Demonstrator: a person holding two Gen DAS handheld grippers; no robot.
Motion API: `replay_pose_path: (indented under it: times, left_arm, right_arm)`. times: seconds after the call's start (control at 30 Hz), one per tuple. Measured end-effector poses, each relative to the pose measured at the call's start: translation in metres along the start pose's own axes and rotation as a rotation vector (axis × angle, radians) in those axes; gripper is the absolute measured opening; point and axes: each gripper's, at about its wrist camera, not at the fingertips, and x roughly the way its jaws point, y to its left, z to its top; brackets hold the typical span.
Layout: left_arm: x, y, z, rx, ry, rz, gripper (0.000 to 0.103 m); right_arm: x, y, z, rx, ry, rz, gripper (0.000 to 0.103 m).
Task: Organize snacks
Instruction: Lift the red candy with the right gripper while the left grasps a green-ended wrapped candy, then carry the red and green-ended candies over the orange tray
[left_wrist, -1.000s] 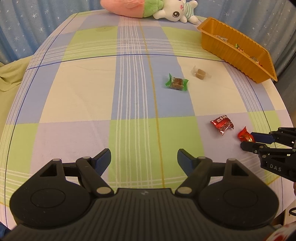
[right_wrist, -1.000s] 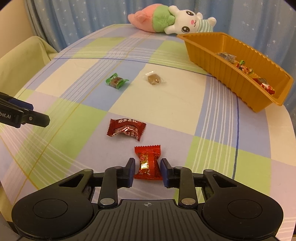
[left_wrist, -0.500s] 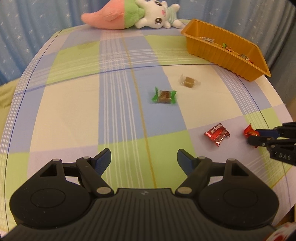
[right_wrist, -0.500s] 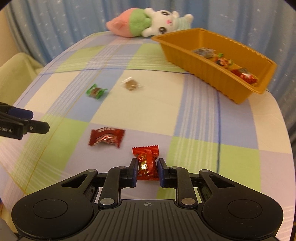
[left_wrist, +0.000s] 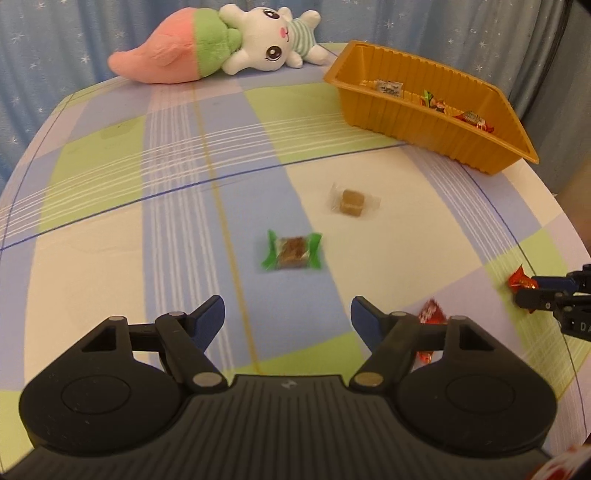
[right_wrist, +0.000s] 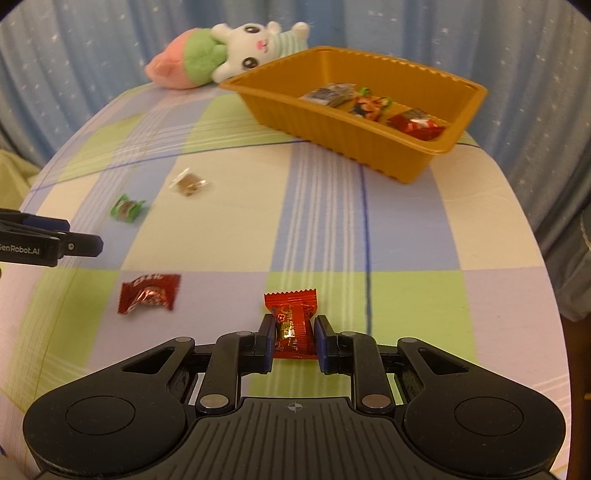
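A red-wrapped candy (right_wrist: 294, 326) is pinched between the closed-in fingers of the right gripper (right_wrist: 294, 341) above the checked tablecloth (right_wrist: 406, 236), short of the orange tray (right_wrist: 328, 122), while the left gripper (left_wrist: 287, 314) is held wide open with nothing in it.

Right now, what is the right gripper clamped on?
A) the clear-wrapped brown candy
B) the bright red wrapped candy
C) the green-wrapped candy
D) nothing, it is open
B: in the right wrist view the right gripper has both fingers pressed against the bright red wrapped candy, while the green-wrapped candy and the clear-wrapped brown candy lie loose on the tablecloth.
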Motion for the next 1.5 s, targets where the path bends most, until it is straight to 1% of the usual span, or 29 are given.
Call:
replay_pose_path:
  times: [0.17, 0.23, 0.37, 0.47, 0.57, 0.63, 0.67, 0.7, 0.77, 0.8, 1.0, 1.3, 1.5]
  left_arm:
    - [0.012, -0.001, 0.014, 0.018, -0.022, -0.001, 0.072]
    - [0.017, 0.0, 0.02, 0.022, -0.03, -0.003, 0.069]
    - [0.028, -0.002, 0.03, 0.031, -0.028, -0.006, 0.068]
    - [0.035, -0.004, 0.033, 0.052, -0.022, -0.004, 0.063]
    - [0.041, -0.006, 0.034, 0.059, -0.005, 0.0, 0.055]
    - [0.044, -0.006, 0.034, 0.062, 0.006, 0.004, 0.047]
    - [0.045, -0.005, 0.034, 0.062, 0.01, 0.005, 0.045]
    - [0.045, -0.005, 0.034, 0.061, 0.014, 0.003, 0.041]
    - [0.045, -0.003, 0.032, 0.057, 0.016, 0.0, 0.037]
    - [0.044, -0.003, 0.032, 0.056, 0.016, -0.004, 0.032]
    - [0.041, -0.002, 0.031, 0.054, 0.016, 0.002, 0.027]
    - [0.023, 0.003, 0.028, 0.032, -0.009, 0.008, 0.026]
    - [0.003, 0.001, 0.028, 0.014, -0.044, -0.013, 0.026]
  right_arm:
    - [-0.004, -0.01, 0.005, 0.039, -0.012, -0.016, 0.023]
    - [-0.004, -0.013, 0.006, 0.052, -0.014, -0.022, 0.023]
    - [-0.006, -0.018, 0.008, 0.073, -0.016, -0.031, 0.023]
    - [-0.007, -0.021, 0.008, 0.082, -0.014, -0.035, 0.023]
    - [-0.008, -0.021, 0.008, 0.088, -0.014, -0.038, 0.023]
    - [-0.009, -0.022, 0.008, 0.09, -0.015, -0.038, 0.023]
    - [-0.009, -0.022, 0.008, 0.09, -0.015, -0.038, 0.023]
    - [-0.009, -0.022, 0.008, 0.09, -0.016, -0.039, 0.023]
    - [-0.009, -0.023, 0.009, 0.09, -0.016, -0.036, 0.023]
    - [-0.009, -0.023, 0.009, 0.089, -0.016, -0.035, 0.023]
    - [-0.01, -0.019, 0.009, 0.078, -0.02, -0.029, 0.023]
    - [-0.017, -0.015, 0.01, 0.059, -0.038, -0.015, 0.023]
    - [-0.023, -0.011, 0.011, 0.05, -0.057, 0.007, 0.023]
